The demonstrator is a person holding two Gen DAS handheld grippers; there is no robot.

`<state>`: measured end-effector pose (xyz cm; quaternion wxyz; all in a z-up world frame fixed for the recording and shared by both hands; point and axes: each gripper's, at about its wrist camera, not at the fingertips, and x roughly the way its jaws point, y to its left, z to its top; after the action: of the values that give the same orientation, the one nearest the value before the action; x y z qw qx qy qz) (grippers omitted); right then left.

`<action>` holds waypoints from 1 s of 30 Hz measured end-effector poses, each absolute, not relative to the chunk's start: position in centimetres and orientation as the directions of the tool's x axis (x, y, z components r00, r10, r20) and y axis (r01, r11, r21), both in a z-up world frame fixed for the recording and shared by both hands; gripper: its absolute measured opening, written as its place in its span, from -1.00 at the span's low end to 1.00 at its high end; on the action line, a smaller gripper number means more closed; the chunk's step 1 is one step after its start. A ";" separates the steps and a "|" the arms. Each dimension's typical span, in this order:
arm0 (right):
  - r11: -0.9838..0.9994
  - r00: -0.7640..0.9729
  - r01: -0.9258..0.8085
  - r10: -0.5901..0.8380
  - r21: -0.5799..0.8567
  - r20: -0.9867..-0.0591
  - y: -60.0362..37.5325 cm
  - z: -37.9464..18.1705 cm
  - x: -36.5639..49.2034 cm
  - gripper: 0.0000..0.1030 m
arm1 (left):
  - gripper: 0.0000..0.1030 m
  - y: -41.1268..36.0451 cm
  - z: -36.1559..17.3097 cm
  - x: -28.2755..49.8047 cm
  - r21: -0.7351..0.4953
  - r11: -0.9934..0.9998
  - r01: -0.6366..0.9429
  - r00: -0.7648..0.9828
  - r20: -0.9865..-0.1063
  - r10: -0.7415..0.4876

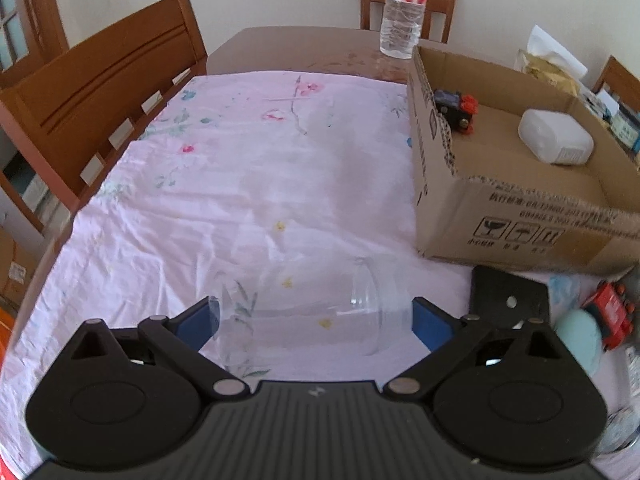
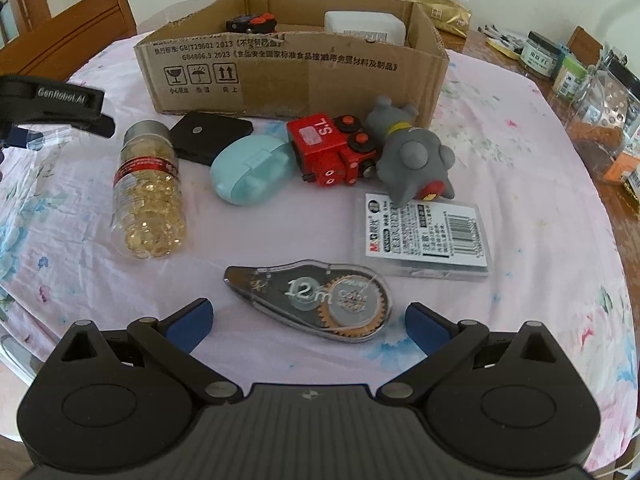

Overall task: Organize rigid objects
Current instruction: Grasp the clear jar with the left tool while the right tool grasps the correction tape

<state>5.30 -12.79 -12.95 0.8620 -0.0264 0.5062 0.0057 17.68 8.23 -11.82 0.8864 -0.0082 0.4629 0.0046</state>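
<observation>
In the left wrist view my left gripper (image 1: 314, 322) is shut on a clear plastic jar (image 1: 312, 308), held sideways between the blue pads above the pink cloth. The cardboard box (image 1: 520, 216) stands to its right and holds a toy train (image 1: 456, 110) and a white container (image 1: 556, 142). In the right wrist view my right gripper (image 2: 308, 320) is open over a correction tape dispenser (image 2: 312, 298). Beyond it lie a capsule bottle (image 2: 148, 192), a teal case (image 2: 252, 170), a red toy train (image 2: 332, 150), a grey toy (image 2: 416, 152), a flat packet (image 2: 424, 236) and a black pouch (image 2: 208, 136).
A water bottle (image 1: 404, 12) stands behind the box on the wooden table. Wooden chairs (image 1: 100, 92) line the left and far sides. Jars and packets (image 2: 592, 96) crowd the table's right edge. The box (image 2: 292, 56) stands at the far middle in the right wrist view.
</observation>
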 end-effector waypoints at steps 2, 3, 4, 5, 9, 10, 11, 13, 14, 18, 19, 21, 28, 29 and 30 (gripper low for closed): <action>0.999 0.479 -0.038 -0.016 -0.039 -0.878 -12.3 -12.9 5.3 1.00 | 0.85 8.2 -11.7 17.6 -0.030 0.999 -0.012 0.581 -0.814 -0.017; 0.998 0.479 -0.040 -0.015 -0.038 -0.878 -12.0 -12.9 5.2 1.00 | 0.83 8.2 -11.6 17.6 -0.029 1.000 -0.007 0.584 -0.812 -0.019; 0.999 0.482 -0.037 -0.016 -0.038 -0.876 -11.8 -13.0 5.2 1.00 | 0.81 8.2 -11.7 17.6 -0.023 1.000 0.000 0.583 -0.812 -0.018; 0.999 0.486 -0.032 -0.018 -0.039 -0.874 -11.6 -13.0 5.3 1.00 | 0.80 8.2 -11.7 17.7 -0.018 1.000 0.006 0.582 -0.813 -0.018; 0.999 0.497 -0.001 -0.033 -0.038 -0.867 -11.3 -13.0 5.9 1.00 | 0.79 8.5 -11.9 17.8 -0.023 1.000 0.019 0.572 -0.820 -0.030; 0.999 0.496 0.009 -0.037 -0.037 -0.867 -11.3 -13.0 6.1 1.00 | 0.79 8.5 -11.9 17.8 -0.026 0.999 0.022 0.573 -0.819 -0.034; 0.999 0.496 0.011 -0.039 -0.038 -0.867 -11.2 -13.0 6.3 1.00 | 0.79 8.6 -11.9 17.8 -0.025 0.999 0.025 0.574 -0.818 -0.035; 0.999 0.502 0.018 -0.043 -0.039 -0.864 -11.1 -13.1 6.4 1.00 | 0.79 8.6 -11.9 17.8 -0.025 0.999 0.029 0.575 -0.817 -0.037; 0.999 0.505 0.024 -0.046 -0.040 -0.862 -11.0 -13.2 6.5 1.00 | 0.79 8.6 -11.8 17.9 -0.025 0.999 0.030 0.576 -0.817 -0.037; 0.998 0.506 0.046 -0.060 -0.043 -0.861 -10.9 -13.2 6.5 0.99 | 0.79 8.7 -11.6 18.0 -0.038 0.999 0.011 0.575 -0.818 -0.037; 0.998 0.507 0.048 -0.062 -0.044 -0.860 -10.9 -13.2 6.5 0.98 | 0.79 8.7 -11.6 18.1 -0.042 0.999 0.006 0.573 -0.819 -0.038; 0.998 0.509 0.047 -0.062 -0.044 -0.859 -10.8 -13.2 6.5 0.93 | 0.79 8.7 -11.5 18.2 -0.046 0.999 -0.004 0.572 -0.820 -0.035; 0.999 0.510 0.032 -0.054 -0.044 -0.858 -11.1 -12.9 6.5 0.81 | 0.77 8.8 -11.3 18.4 -0.049 0.999 0.008 0.567 -0.822 -0.045; 0.999 0.509 0.027 -0.051 -0.044 -0.859 -11.1 -12.9 6.5 0.81 | 0.77 8.8 -11.3 18.4 -0.045 0.999 0.016 0.567 -0.822 -0.046; 0.999 0.506 0.021 -0.049 -0.044 -0.861 -11.2 -12.9 6.6 0.81 | 0.77 8.7 -11.2 18.4 -0.040 0.999 0.027 0.568 -0.822 -0.048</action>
<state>6.59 -11.16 -12.87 0.8677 -0.0141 0.4966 -0.0200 18.40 8.73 -11.22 0.8853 -0.0116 0.4645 -0.0211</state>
